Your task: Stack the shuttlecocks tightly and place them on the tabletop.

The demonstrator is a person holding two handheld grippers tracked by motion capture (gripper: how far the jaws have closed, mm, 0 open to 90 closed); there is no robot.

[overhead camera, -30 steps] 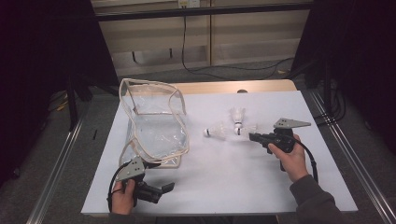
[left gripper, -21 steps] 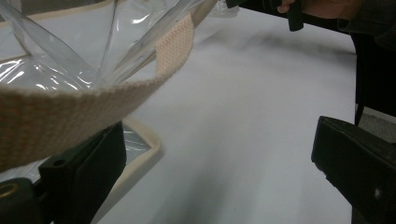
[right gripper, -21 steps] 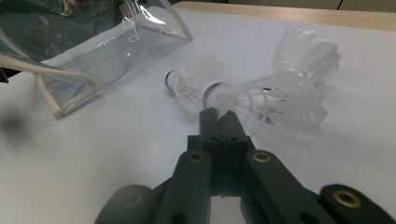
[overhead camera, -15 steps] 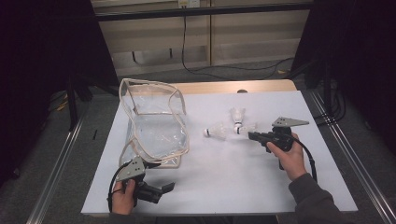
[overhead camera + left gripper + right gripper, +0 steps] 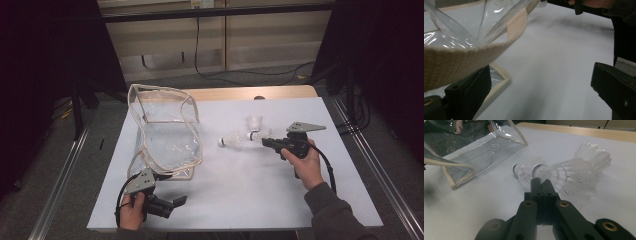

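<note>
A clear plastic bag (image 5: 167,135) with beige trim stands open on the white table (image 5: 250,200). Three white shuttlecocks lie right of it: one (image 5: 232,141) on its side, one (image 5: 254,122) upright, a third between them. My right gripper (image 5: 265,141) is shut, its tips against the feather skirt of the nearest shuttlecock (image 5: 554,173); whether a feather is pinched I cannot tell. In the right gripper view the closed jaws (image 5: 541,182) point at two blue-banded corks. My left gripper (image 5: 175,205) rests open at the bag's near corner, its beige strap (image 5: 456,60) hanging before the left jaw.
A wooden strip (image 5: 240,93) runs along the table's far edge. Metal rails (image 5: 372,170) flank both sides. Bare white surface lies between the two grippers and toward the near right corner.
My right gripper has edged slightly left, closer to the shuttlecocks. The left hand and the bag have stayed put.
</note>
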